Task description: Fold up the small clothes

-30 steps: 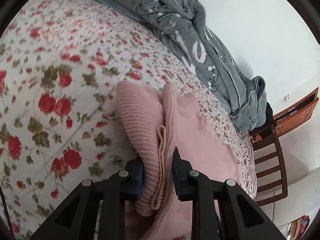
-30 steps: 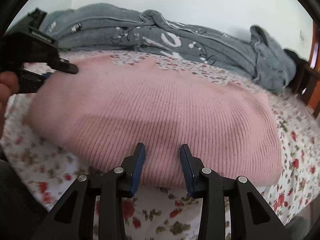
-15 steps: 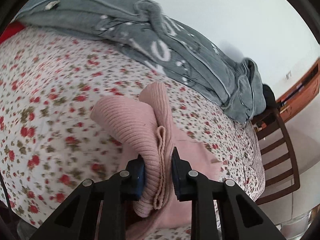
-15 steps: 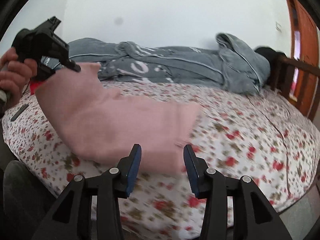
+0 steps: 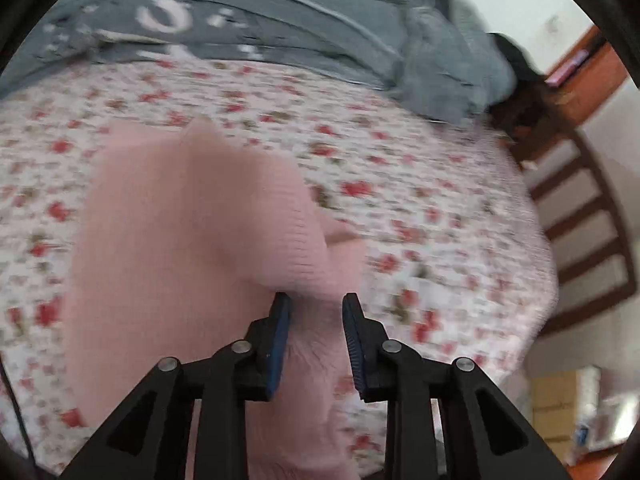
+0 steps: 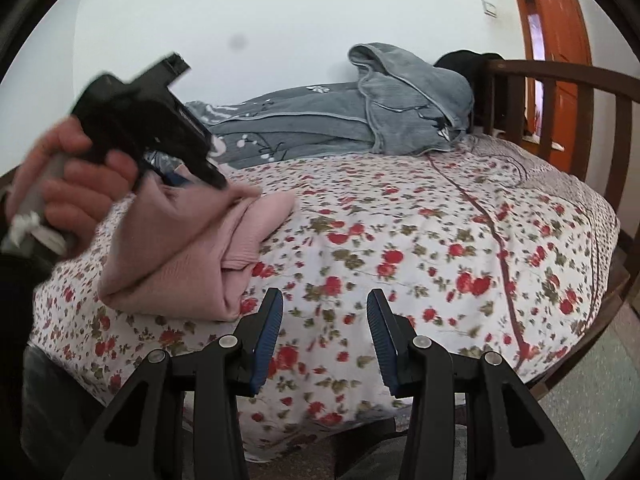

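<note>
A pink knit sweater (image 5: pixel 192 240) lies folded on the flowered bedsheet (image 5: pixel 440 208). My left gripper (image 5: pixel 316 312) points down at it with bunched pink knit between its blue pads, and its jaws are opening. In the right wrist view the sweater (image 6: pixel 180 260) rises in a peak to the left gripper (image 6: pixel 212 176), held by a person's hand (image 6: pixel 72 184). My right gripper (image 6: pixel 324 308) is open over the bare flowered sheet (image 6: pixel 440 240), to the right of the sweater, with nothing between its fingers.
A grey patterned blanket (image 6: pixel 360 120) is heaped along the bed's far side by the white wall. A dark wooden slatted frame (image 6: pixel 560 80) stands at the bed's right end, with an orange door (image 6: pixel 556 32) behind it. The bed's near edge runs below my right gripper.
The left gripper carried the pink sweater's edge across the bed, folding it into a smaller bundle at the left. The right gripper let go, drew back to the right and opened wider.
</note>
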Motion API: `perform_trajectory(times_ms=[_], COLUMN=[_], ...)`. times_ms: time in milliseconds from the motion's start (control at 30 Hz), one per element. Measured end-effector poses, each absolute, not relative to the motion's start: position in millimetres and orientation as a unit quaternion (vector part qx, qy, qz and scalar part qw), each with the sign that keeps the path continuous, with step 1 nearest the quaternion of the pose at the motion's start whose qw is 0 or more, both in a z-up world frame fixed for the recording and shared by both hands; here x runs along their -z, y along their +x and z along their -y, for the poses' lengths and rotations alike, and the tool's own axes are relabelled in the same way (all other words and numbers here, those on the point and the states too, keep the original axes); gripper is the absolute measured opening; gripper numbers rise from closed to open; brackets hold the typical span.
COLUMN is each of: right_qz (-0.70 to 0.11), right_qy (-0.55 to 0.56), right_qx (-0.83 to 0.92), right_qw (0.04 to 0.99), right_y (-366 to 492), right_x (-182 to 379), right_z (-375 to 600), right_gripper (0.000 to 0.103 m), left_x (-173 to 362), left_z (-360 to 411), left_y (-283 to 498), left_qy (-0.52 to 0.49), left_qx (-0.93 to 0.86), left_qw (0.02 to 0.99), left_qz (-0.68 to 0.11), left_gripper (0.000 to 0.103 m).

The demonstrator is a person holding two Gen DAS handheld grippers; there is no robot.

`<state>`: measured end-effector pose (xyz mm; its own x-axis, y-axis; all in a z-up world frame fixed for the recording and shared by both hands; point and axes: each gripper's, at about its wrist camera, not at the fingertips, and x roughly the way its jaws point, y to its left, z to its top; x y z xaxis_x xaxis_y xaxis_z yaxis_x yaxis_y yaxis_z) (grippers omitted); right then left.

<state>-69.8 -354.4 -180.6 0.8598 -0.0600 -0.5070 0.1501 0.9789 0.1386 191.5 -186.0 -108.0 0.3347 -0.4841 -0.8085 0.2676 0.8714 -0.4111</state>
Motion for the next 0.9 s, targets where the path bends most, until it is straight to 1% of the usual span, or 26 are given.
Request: perform_trajectory(times_ms=[67, 200, 267, 300, 333, 400, 533, 733, 767, 800, 867, 900], right_qz=[-0.259, -0.258, -0.256, -0.258, -0.260, -0.267, -0.281, -0.379, -0.386, -0.387, -0.371, -0.355], right_qy=[0.093, 0.113, 0.129, 0.148, 0.167, 0.205, 0.280, 0.343, 0.344, 0.336, 0.288, 0.268], right_qx=[0.047, 0.013, -0.013, -0.031, -0.045, -0.064, -0.075, -0.081, -0.092, -0.097, -0.081, -0.082], right_qw=[0.960, 0.959, 0.958, 0.954, 0.950, 0.939, 0.915, 0.856, 0.851, 0.853, 0.879, 0.892], right_y=[-68, -47, -29, -16, -6, 16, 65, 133, 137, 137, 130, 125], right_x=[178, 165, 157, 153, 149, 145, 145, 184, 189, 190, 182, 174], right_z=[356, 349, 345, 342, 341, 341, 344, 335, 329, 323, 309, 307], right_gripper=[0.043, 0.043, 0.046, 0.051, 0.055, 0.055, 0.057, 0.056, 0.053, 0.040, 0.023, 0.019], left_x=[101, 80, 76, 75, 75, 78, 88, 108, 110, 113, 119, 121], left_z=[178, 147, 125, 109, 97, 66, 16, -33, -36, -40, -43, -43], left_y=[188, 184, 186, 186, 186, 186, 185, 185, 185, 186, 189, 189], left_qy=[-0.126, -0.088, -0.084, -0.088, -0.091, -0.092, -0.086, -0.113, -0.116, -0.120, -0.129, -0.132], left_qx=[0.264, 0.205, 0.192, 0.182, 0.174, 0.152, 0.126, 0.122, 0.121, 0.120, 0.122, 0.124], left_qw=[0.802, 0.846, 0.853, 0.857, 0.861, 0.870, 0.880, 0.872, 0.872, 0.871, 0.868, 0.867], left_qz=[-0.521, -0.485, -0.478, -0.474, -0.470, -0.460, -0.450, -0.460, -0.460, -0.460, -0.464, -0.465], left_gripper=[0.032, 0.033, 0.033, 0.034, 0.036, 0.038, 0.038, 0.038, 0.038, 0.038, 0.038, 0.038])
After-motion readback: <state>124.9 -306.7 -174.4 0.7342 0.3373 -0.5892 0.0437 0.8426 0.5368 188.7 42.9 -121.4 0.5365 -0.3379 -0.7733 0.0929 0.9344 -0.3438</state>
